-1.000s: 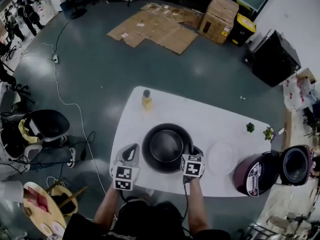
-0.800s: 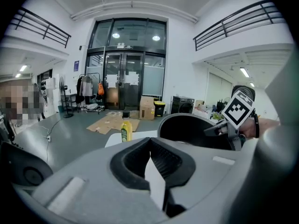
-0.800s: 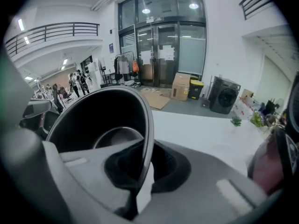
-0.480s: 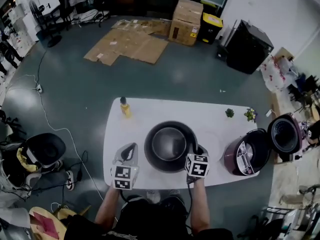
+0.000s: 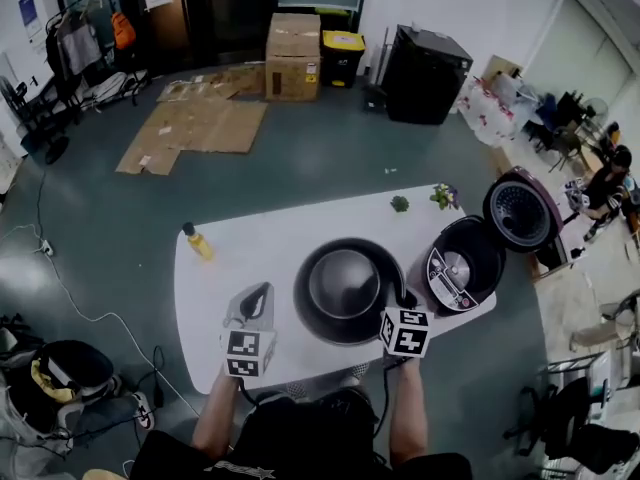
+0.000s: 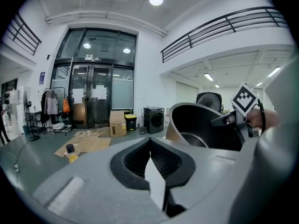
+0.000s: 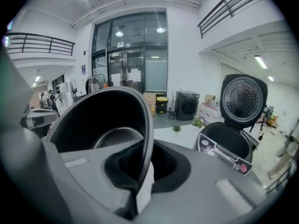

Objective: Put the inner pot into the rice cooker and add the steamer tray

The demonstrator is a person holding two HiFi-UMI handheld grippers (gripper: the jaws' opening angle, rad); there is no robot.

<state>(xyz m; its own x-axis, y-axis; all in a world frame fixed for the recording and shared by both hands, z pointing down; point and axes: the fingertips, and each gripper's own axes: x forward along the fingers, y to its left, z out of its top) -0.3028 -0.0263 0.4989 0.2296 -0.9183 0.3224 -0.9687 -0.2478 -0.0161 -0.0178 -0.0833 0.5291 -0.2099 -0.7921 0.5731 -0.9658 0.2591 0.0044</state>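
The dark inner pot (image 5: 345,286) hangs tilted above the white table (image 5: 260,243), its pale bottom showing inside. My right gripper (image 5: 400,306) is shut on the pot's near right rim; in the right gripper view the rim (image 7: 148,125) runs down between the jaws of this gripper (image 7: 144,164). Just right of the pot stands the rice cooker (image 5: 462,268), its lid (image 5: 520,213) raised and its well empty. Left of the pot my left gripper (image 5: 260,296) is shut on nothing, and its jaws meet in the left gripper view (image 6: 150,141). No steamer tray shows.
A yellow bottle (image 5: 197,240) stands at the table's far left. Two small plants (image 5: 400,204) (image 5: 443,196) sit at the far edge near the cooker. Cardboard sheets (image 5: 190,128), a box (image 5: 293,40) and a black appliance (image 5: 425,73) are on the floor beyond.
The pot has come up off the table and moved right, close to the open cooker, still in my right gripper. The left gripper moved along beside it, still shut.
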